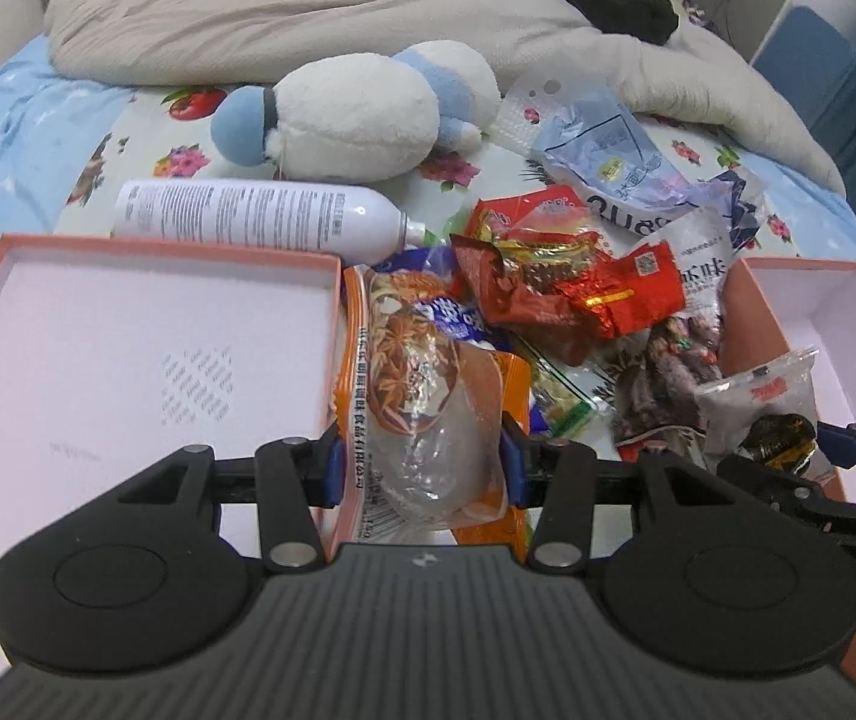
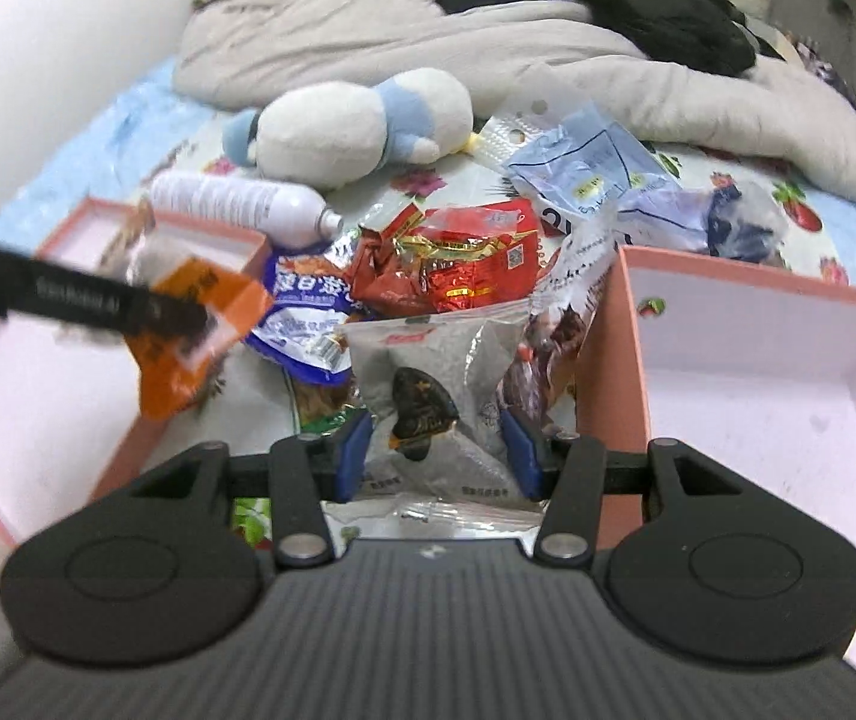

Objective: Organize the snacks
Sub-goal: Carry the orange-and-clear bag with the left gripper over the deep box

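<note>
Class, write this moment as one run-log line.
left hand-held gripper: shut on orange star-anise packet | right hand-held gripper: shut on grey snack packet | pink boxes: no snacks visible inside

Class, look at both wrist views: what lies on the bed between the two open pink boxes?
Both views show a heap of snack packets between the left box and the right box, on the floral sheet.
</note>
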Demonstrator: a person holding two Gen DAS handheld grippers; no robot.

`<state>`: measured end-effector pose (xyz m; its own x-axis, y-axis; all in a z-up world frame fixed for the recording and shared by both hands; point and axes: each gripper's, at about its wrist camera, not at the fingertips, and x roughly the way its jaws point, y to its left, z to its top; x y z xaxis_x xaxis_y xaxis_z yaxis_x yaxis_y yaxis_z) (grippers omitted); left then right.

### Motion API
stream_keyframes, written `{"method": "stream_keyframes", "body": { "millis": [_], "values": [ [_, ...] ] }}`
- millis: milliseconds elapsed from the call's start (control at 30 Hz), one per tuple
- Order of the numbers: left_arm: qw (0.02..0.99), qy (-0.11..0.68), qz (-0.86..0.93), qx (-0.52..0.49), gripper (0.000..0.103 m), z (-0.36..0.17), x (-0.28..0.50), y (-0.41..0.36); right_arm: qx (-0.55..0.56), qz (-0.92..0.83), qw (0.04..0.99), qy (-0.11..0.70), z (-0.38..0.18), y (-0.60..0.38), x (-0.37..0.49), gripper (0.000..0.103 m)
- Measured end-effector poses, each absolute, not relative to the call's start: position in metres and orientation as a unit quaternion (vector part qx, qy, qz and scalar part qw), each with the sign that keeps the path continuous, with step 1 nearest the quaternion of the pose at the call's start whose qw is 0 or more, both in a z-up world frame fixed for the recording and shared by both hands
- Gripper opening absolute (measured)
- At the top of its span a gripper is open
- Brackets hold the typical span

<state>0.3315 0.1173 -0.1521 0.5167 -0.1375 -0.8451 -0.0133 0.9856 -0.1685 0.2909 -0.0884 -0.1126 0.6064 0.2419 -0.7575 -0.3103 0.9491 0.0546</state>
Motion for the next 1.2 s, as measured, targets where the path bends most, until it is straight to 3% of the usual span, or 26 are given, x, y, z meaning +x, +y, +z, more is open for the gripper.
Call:
{"method": "stream_keyframes", "body": {
  "millis": [400, 833, 1200],
  "values": [
    [0.891, 0.436, -0.009, -0.124, 0.053, -0.139, 0.245, 0.101, -0.005, 0.183, 0.914, 0.362, -0.103, -0.117, 0.233, 0.051],
    [0.914, 0.387, -0.024, -0.122, 0.053, -0.078, 0.148, 0.056, 0.032, 0.165, 0.934, 0.314, -0.059, -0.159, 0.139, 0.051],
    [0.914, 0.379, -0.082, -0.123, 0.053, -0.064, 0.114, -0.006, 0.045, 0.119, 0.945, 0.300, -0.050, -0.206, 0.090, 0.051]
  ]
}}
